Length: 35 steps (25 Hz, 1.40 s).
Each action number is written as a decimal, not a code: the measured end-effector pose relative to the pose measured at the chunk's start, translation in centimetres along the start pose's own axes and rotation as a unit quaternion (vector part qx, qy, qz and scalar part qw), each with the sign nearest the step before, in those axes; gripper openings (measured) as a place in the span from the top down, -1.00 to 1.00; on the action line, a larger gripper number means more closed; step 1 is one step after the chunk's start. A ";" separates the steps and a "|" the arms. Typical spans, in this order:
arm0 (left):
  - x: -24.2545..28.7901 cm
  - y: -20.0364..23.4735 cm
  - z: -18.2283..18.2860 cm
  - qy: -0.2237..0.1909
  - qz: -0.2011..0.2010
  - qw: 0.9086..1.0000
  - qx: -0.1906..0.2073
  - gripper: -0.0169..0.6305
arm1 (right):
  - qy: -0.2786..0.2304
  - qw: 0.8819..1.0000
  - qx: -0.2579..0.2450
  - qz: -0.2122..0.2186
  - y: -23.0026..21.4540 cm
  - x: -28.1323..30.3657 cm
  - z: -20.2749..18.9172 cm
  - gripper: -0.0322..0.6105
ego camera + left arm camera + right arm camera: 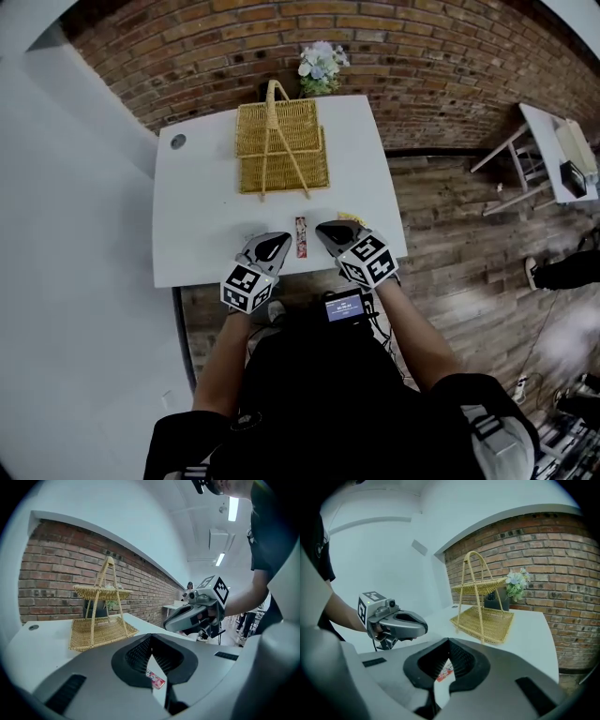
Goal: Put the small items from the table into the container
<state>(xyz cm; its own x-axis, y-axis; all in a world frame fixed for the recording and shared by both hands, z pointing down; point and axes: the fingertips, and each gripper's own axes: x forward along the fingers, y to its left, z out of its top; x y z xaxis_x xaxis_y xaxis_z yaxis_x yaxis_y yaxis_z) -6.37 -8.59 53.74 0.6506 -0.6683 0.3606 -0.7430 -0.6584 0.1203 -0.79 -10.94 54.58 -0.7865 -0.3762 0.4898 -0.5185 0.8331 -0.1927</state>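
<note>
A small red packet (pixel 301 236) lies on the white table (pixel 197 225) near its front edge, between my two grippers. My left gripper (pixel 280 241) is just left of it, shut and empty. To the packet's right is my right gripper (pixel 324 229), also shut and empty, with a small yellow item (pixel 350 217) partly hidden behind it. Further back stands the two-tier wicker basket (pixel 281 145) with its tall handle. In the left gripper view the packet (pixel 155 679) shows below the closed jaws, the right gripper (pixel 194 613) beyond. In the right gripper view the packet (pixel 444 671) shows likewise.
A pot of flowers (pixel 321 67) stands behind the basket against the brick wall. A round cable hole (pixel 177 142) is in the table's far left corner. Another white table (pixel 553 150) stands off to the right on the wooden floor.
</note>
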 end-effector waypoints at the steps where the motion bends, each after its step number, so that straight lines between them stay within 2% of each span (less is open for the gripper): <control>1: 0.0 0.3 0.0 0.003 -0.002 1.000 0.004 0.92 | -0.002 1.000 0.000 -0.004 0.0 0.1 0.3 0.86; 13: -0.1 1.5 0.5 0.005 -0.033 0.999 0.014 0.92 | -0.015 0.999 0.015 -0.033 -0.3 0.7 1.7 0.86; 23: 0.0 1.7 0.5 0.007 -0.032 0.999 0.020 0.92 | -0.017 0.999 0.021 -0.036 -0.5 0.6 1.8 0.86; 32: 0.8 0.9 0.4 0.007 -0.051 0.999 0.016 0.92 | -0.030 0.996 0.054 -0.066 -3.0 -1.0 0.9 0.85; 34: 1.0 0.5 0.2 0.011 -0.055 0.998 0.013 0.92 | -0.029 0.995 0.068 -0.071 -3.8 -1.4 0.2 0.76; 35: 1.2 0.3 0.1 0.013 -0.058 0.998 0.012 0.92 | -0.027 0.994 0.076 -0.074 -4.2 -1.7 -0.3 0.63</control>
<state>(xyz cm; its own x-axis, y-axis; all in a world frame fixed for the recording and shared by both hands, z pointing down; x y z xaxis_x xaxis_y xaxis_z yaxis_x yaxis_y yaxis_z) -5.84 -9.60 54.12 0.7272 -0.5782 0.3699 -0.6591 -0.7388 0.1410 2.77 -13.69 54.79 -0.7131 -0.5146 0.4761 -0.6708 0.6983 -0.2498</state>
